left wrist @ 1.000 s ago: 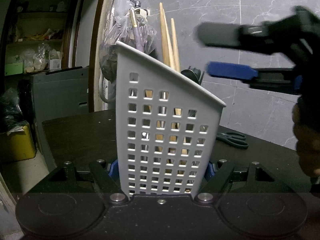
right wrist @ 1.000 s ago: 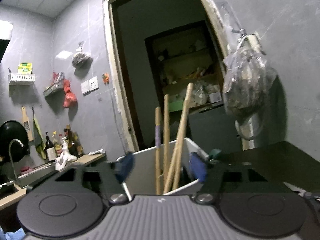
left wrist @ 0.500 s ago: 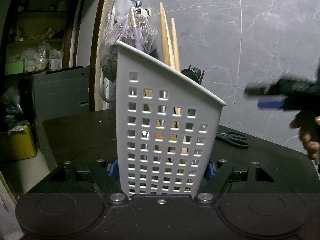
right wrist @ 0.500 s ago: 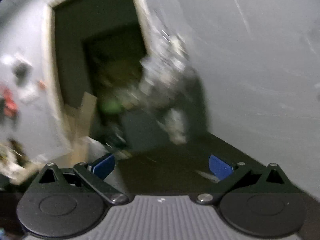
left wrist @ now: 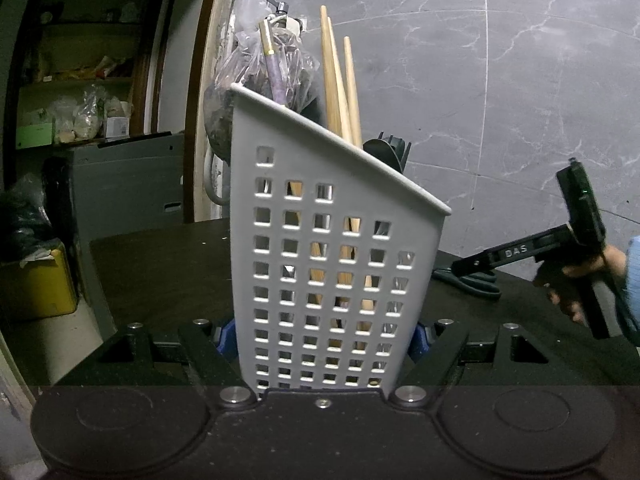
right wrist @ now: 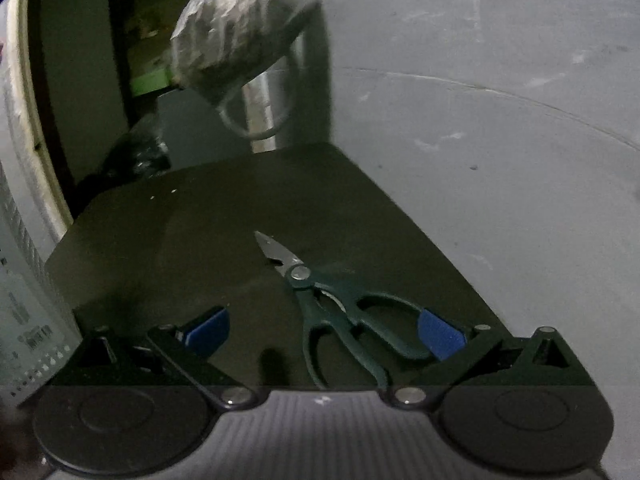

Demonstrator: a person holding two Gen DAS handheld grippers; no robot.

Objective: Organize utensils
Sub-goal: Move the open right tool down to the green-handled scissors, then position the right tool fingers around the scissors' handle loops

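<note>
Right wrist view: scissors [right wrist: 344,312] are framed between wide-open, empty fingers of the right gripper [right wrist: 324,332].
The holder [left wrist: 332,264], already stocked with chopsticks [left wrist: 338,88], is clamped at its base by the left gripper [left wrist: 320,340]. The scissors lie flat on the dark table [right wrist: 200,216], right of the holder. The handles are probably best closed on near the pivot, squarely, so the scissors are not skidded.

A dark, matte, flat-topped table [right wrist: 224,216] carries a pair of dark green-handled scissors with short steel blades [right wrist: 340,312] lying flat, tips pointing toward eleven o'clock, and a pale grey perforated plastic utensil caddy [left wrist: 332,264] standing at nine o'clock.
</note>
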